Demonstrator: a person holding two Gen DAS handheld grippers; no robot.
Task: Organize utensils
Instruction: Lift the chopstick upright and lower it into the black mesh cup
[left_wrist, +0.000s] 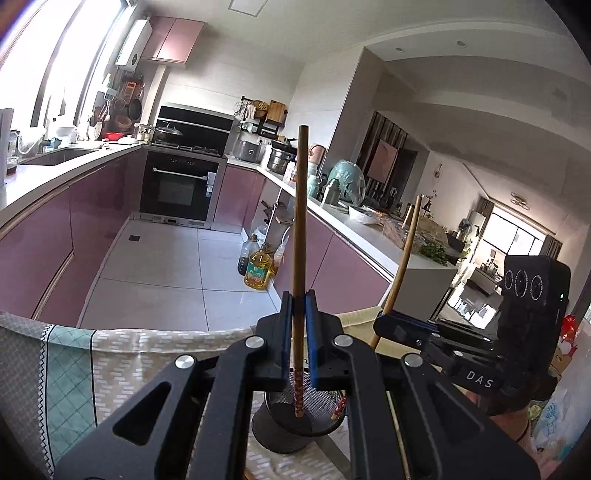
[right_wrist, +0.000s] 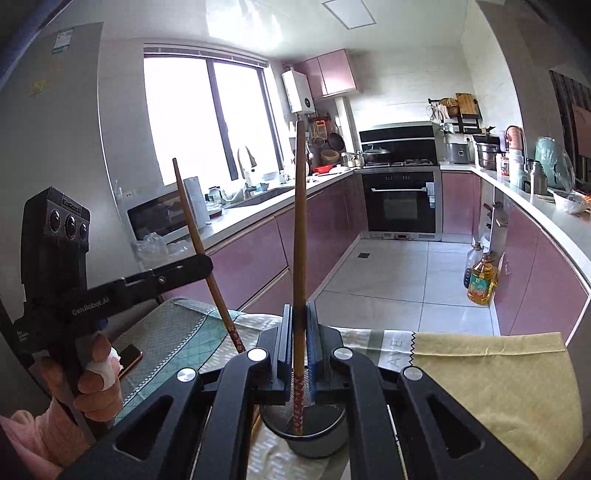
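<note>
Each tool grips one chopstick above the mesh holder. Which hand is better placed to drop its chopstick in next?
Probably the left: its chopstick stands nearly upright with its tip at the mesh holder. The right tool holds its chopstick tilted.

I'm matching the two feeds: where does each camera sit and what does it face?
Left wrist: on the left tongs, shut on a chopstick, facing the oven; right tongs show.
Right wrist: on the right tongs, shut on another chopstick, facing the window; left hand shows.
Shared: mesh holder on the cloth.

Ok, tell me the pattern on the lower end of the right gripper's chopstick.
Red with small pale flowers on the chopstick; right wrist view.
</note>
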